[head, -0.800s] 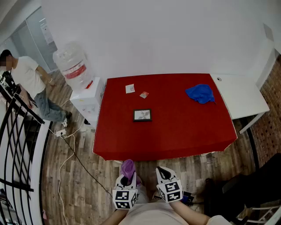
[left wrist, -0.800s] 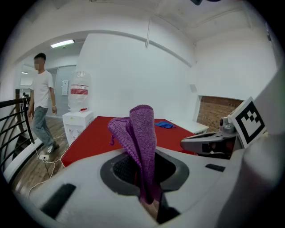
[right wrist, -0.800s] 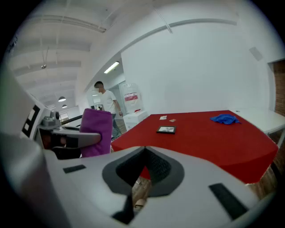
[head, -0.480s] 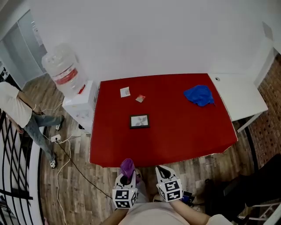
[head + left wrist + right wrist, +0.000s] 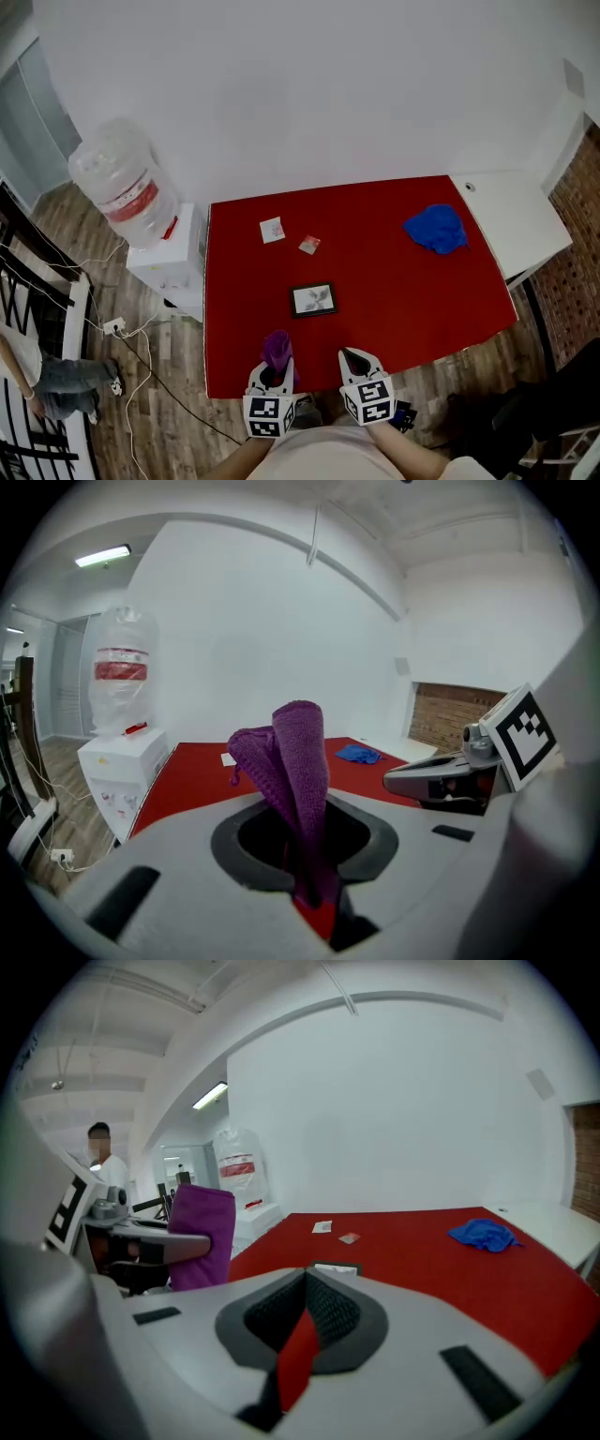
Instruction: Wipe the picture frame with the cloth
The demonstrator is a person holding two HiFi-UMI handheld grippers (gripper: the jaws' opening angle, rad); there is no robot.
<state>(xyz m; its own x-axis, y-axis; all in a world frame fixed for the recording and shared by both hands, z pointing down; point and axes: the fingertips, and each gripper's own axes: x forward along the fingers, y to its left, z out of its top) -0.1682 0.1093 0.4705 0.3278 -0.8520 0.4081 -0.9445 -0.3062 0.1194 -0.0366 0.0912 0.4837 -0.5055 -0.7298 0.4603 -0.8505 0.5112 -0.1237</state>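
My left gripper (image 5: 272, 373): clamped on purple cloth (image 5: 276, 347). My right gripper (image 5: 354, 361): jaws together, empty. Frame (image 5: 313, 300): flat on red bench (image 5: 412, 281), just ahead of both.

We take this for an office: water cooler (image 5: 124, 186) at ten o'clock, strip light (image 5: 101, 556), plank floor (image 5: 159, 412)

Your head view looks steeply down on the whole table (image 5: 403, 281) from high above its near edge, while both gripper views look low across the same top, the right one also catching the frame (image 5: 313, 299).
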